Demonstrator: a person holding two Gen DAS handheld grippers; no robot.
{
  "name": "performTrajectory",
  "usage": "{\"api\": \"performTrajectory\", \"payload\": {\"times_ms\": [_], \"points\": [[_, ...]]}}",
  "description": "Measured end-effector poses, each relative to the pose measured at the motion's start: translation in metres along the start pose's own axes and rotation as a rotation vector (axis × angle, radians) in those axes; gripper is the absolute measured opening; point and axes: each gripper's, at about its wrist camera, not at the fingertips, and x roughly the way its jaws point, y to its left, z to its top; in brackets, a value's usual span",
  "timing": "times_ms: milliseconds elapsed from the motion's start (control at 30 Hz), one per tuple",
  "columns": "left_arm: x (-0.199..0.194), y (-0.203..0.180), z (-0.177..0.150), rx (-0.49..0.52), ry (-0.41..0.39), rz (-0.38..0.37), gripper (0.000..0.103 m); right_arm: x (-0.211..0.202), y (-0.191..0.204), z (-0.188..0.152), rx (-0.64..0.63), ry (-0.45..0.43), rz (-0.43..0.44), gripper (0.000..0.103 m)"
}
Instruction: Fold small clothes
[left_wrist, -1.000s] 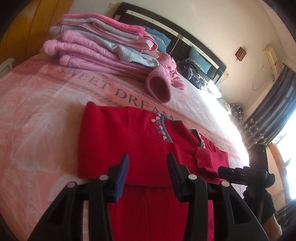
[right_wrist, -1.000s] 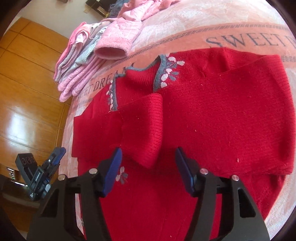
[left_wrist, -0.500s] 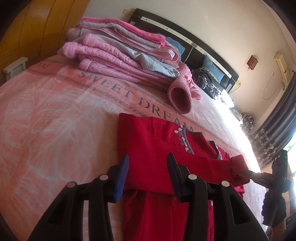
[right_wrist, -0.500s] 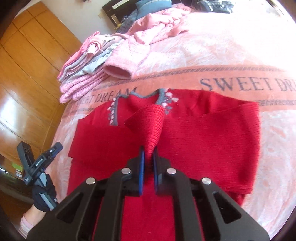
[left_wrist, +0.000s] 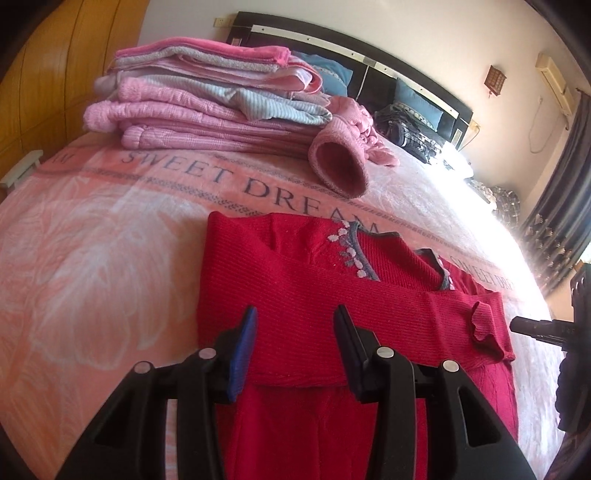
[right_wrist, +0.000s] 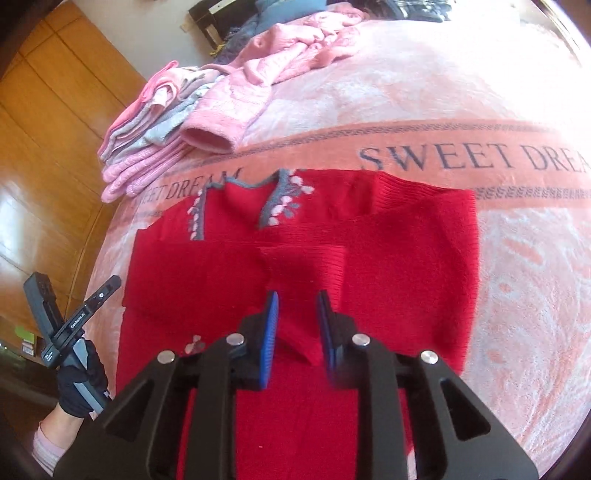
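A red knit sweater (left_wrist: 295, 288) with a grey flowered neckline lies flat on the pink blanket (left_wrist: 92, 240), both sleeves folded across its chest. My left gripper (left_wrist: 293, 317) hovers open over the sweater's folded left side, with nothing between its fingers. In the right wrist view the sweater (right_wrist: 406, 258) fills the middle. My right gripper (right_wrist: 297, 302) stands open just above the sleeve cuff (right_wrist: 303, 266), which lies loose on the chest. The right gripper's tip (left_wrist: 532, 326) shows at the edge of the left view, beside that cuff (left_wrist: 484, 321).
A stack of folded pink and grey clothes (left_wrist: 207, 99) sits at the head of the bed, a pink sleeve opening (left_wrist: 340, 166) pointing at the sweater. Dark headboard (left_wrist: 332, 48) and pillows lie behind. A wooden wardrobe (right_wrist: 44, 129) flanks the bed. A gloved hand (right_wrist: 79, 384) holds the left gripper.
The right gripper closed on the sleeve cuff, lifted it over the chest, then opened and left it lying there. The left gripper stayed open and shifted slightly over the sweater.
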Motion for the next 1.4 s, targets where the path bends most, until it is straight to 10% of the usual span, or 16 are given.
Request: {"api": "performTrajectory", "payload": {"times_ms": [200,333,433,633,767,1200,1400], "points": [[0.029,-0.004,-0.007,-0.031,0.095,-0.031,0.045,0.041,0.051,-0.009,-0.195,0.061,-0.186,0.039],[0.041,-0.001,-0.016,-0.005,0.112,-0.012,0.045,0.059,0.047,-0.017,-0.242,0.087,-0.279,0.029],[0.041,-0.002,-0.016,0.014,0.118,-0.005,0.046,0.048,0.033,-0.013,-0.178,0.068,-0.250,0.004],[0.042,0.000,-0.016,-0.007,0.113,-0.003,0.046,0.001,-0.016,-0.009,0.002,-0.006,-0.149,0.004],[0.042,-0.002,-0.016,-0.017,0.106,0.011,0.046,-0.017,-0.062,-0.019,0.119,0.015,-0.136,0.036],[0.044,-0.017,-0.018,-0.007,0.111,0.022,0.050,0.007,-0.084,-0.019,0.219,0.070,-0.065,0.036],[0.041,-0.016,-0.020,0.003,0.111,0.009,0.050,-0.004,-0.074,-0.012,0.180,0.012,-0.075,0.005]]}}
